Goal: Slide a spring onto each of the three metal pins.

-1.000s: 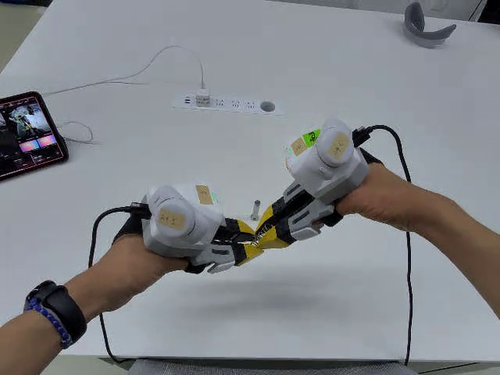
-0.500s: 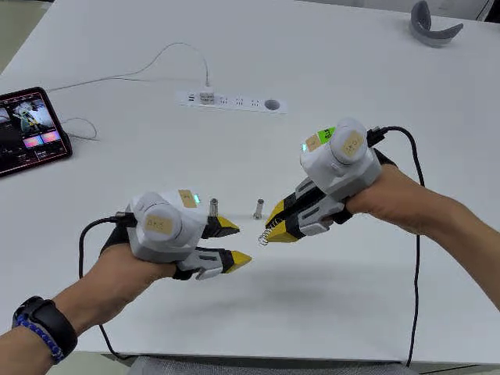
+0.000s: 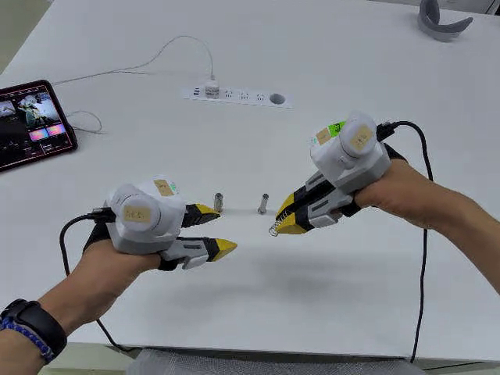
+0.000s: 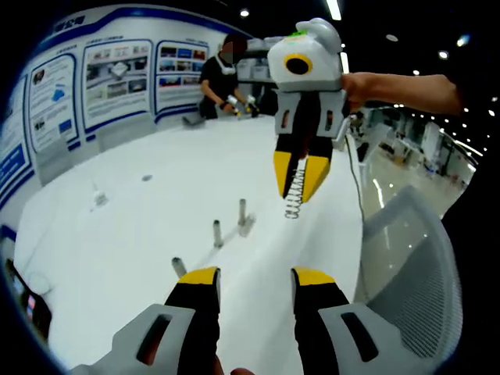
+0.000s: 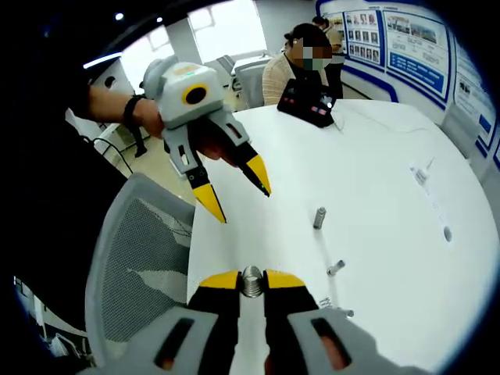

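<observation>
The right gripper (image 3: 283, 225) pinches a spring (image 3: 273, 230) just beside a bare pin (image 3: 263, 204) on the counter (image 3: 312, 297). The left gripper (image 3: 217, 229), spread and empty, sits near that pin. The next move is probably to line the spring up above the pin and lower it.

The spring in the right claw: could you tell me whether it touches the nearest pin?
Apart. The left gripper view shows the spring hanging from the right claw, a plain gap from the nearest pin.
</observation>
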The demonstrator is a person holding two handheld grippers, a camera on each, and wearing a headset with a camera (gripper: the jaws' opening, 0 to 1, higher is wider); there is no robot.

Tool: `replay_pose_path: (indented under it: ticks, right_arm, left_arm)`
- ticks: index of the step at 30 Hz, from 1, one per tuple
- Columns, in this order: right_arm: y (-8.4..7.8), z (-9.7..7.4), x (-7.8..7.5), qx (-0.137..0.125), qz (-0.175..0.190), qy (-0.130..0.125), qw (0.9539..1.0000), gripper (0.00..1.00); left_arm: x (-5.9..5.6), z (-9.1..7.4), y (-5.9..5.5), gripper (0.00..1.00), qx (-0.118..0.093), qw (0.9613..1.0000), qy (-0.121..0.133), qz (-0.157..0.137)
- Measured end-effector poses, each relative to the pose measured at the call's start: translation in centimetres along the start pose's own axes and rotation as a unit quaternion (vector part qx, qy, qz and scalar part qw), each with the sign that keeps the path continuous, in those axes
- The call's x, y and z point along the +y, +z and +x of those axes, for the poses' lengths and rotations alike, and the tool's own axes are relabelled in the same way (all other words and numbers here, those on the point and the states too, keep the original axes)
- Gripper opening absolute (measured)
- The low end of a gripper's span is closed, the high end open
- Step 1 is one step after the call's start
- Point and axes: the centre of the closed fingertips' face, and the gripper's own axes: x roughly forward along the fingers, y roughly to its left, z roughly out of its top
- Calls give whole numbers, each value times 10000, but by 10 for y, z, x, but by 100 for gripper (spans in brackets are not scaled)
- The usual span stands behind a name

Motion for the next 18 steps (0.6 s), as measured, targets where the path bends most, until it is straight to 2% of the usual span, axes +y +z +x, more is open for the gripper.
replay_pose_path:
  ticks: [6,10,18]
  right_arm:
    - [-4,2,-7,91,2,-19,10000,12]
    - [-5,3,-17,116,35,-48,9999,12]
    - [-1,3,-33,151,12,-127,9998,12]
  left_arm:
    - [8,-8,-8,41,-14,9995,210,-214]
    - [12,-14,-15,45,-11,9989,333,-342]
    - [22,-28,-23,50,-47,9964,620,-571]
